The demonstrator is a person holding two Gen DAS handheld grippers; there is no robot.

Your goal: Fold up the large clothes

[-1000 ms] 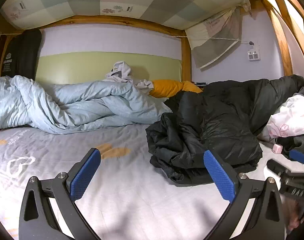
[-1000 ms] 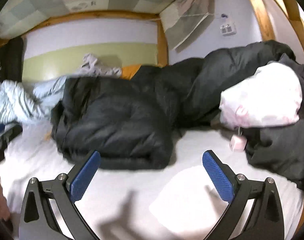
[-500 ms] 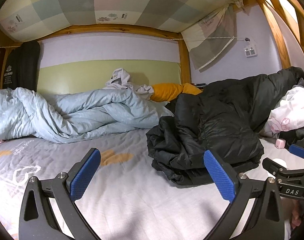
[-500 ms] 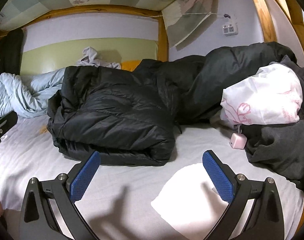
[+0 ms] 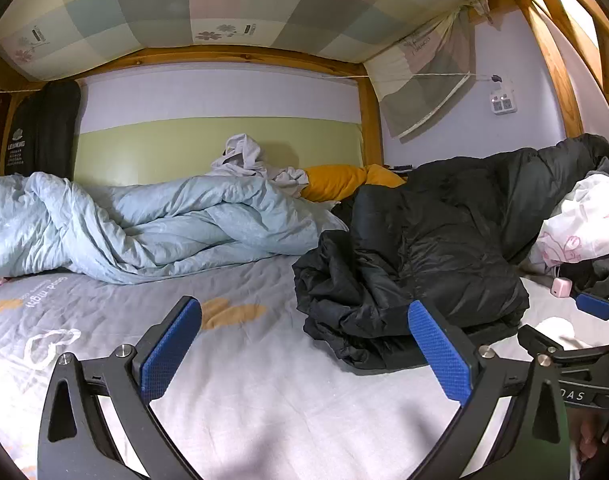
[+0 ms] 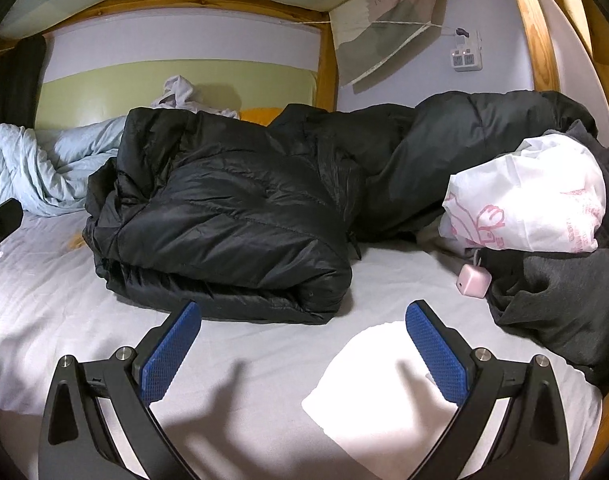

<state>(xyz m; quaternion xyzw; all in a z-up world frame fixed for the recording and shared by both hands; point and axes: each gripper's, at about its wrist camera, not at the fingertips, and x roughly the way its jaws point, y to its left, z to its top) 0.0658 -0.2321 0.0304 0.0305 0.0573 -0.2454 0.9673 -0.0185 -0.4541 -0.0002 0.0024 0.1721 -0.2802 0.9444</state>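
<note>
A black puffer jacket [image 6: 224, 224] lies folded in a thick bundle on the bed sheet [image 6: 244, 380], with more black padded fabric trailing behind it to the right. In the left wrist view the same jacket [image 5: 416, 276] lies right of centre. My right gripper [image 6: 302, 350] is open, just in front of the bundle's near edge, holding nothing. My left gripper [image 5: 304, 350] is open too, over bare sheet, its right finger [image 5: 438, 350] in front of the jacket's edge. The right gripper [image 5: 572, 332] shows at the right rim of that view.
A crumpled light blue duvet [image 5: 136, 228] fills the back left. A white printed plastic bag [image 6: 532, 208], a dark grey garment [image 6: 556, 304] and a small pink charger [image 6: 474, 280] lie at the right. Wooden bunk posts [image 6: 532, 28] frame the bed, and an orange pillow [image 5: 336, 182] lies at the back.
Both grippers have drawn back and tilted slightly; the right view has settled from blur and swung left towards the jacket bundle. The jacket has not moved.
</note>
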